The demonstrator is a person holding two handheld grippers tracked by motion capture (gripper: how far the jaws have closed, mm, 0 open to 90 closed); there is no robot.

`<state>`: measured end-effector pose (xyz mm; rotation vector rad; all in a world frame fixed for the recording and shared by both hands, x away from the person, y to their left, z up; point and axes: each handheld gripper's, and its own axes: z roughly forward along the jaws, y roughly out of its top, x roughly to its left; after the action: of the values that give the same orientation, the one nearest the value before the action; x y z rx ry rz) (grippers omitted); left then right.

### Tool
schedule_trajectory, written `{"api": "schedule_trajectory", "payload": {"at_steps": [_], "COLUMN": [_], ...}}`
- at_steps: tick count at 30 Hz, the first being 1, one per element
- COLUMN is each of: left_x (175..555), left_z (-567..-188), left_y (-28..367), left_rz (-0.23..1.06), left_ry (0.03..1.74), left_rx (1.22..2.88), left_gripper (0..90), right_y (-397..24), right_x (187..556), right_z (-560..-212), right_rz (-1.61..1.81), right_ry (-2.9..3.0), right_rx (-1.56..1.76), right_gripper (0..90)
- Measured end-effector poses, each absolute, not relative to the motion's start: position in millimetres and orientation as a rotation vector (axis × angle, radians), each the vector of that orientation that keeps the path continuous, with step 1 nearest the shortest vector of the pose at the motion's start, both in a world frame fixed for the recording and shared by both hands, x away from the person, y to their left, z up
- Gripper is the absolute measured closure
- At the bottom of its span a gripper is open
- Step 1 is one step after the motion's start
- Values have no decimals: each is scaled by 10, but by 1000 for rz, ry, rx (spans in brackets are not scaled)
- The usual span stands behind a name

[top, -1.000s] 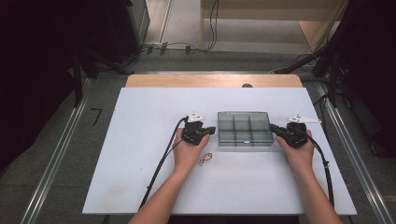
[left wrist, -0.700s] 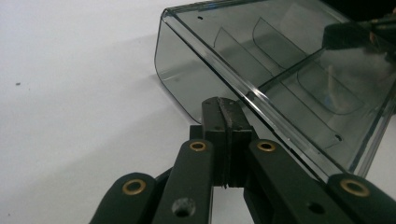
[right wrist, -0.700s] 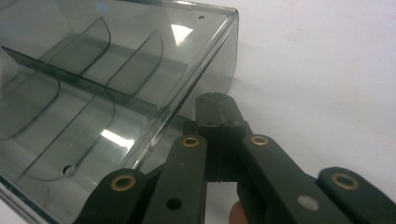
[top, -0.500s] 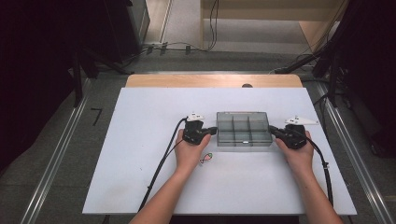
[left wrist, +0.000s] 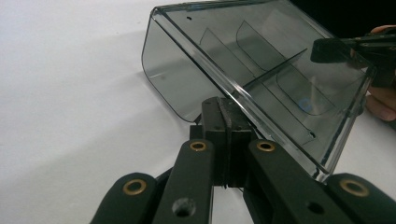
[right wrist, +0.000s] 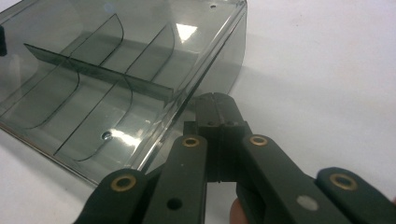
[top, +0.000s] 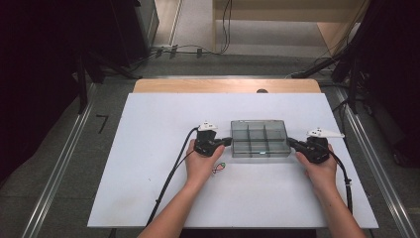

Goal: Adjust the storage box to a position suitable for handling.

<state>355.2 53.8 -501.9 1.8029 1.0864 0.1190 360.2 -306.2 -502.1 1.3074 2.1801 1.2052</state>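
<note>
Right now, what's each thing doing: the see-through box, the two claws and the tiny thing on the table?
Clear divided box: flat on the table, empty.
Left claw: shut, at the box's left end.
Right claw: shut, at its right end.
Small wire piece: lying loose, untouched.

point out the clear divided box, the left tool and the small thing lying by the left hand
clear divided box (top: 259, 122), high view, far rim
left tool (top: 229, 142), high view, shut tips at the box's left wall
small wire piece (top: 218, 168), high view, its middle

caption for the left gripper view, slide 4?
Left gripper, jaws shut, pressed against the end wall of a smoked clear divided box on the white table.
</note>
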Motion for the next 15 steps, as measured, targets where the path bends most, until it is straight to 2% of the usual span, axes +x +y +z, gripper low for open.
{"api": "schedule_trajectory", "payload": {"at_steps": [15], "left_x": [3393], "left_z": [-5022], "left_y": [492], "left_rz": [110], "left_ry": [1063], "left_rx": [1825], "left_gripper": [893], "right_y": [-3109], "right_x": [3394], "right_z": [-5023], "right_rz": [1197], "right_ry": [2167], "right_rx": [1326], "right_gripper": [886]}}
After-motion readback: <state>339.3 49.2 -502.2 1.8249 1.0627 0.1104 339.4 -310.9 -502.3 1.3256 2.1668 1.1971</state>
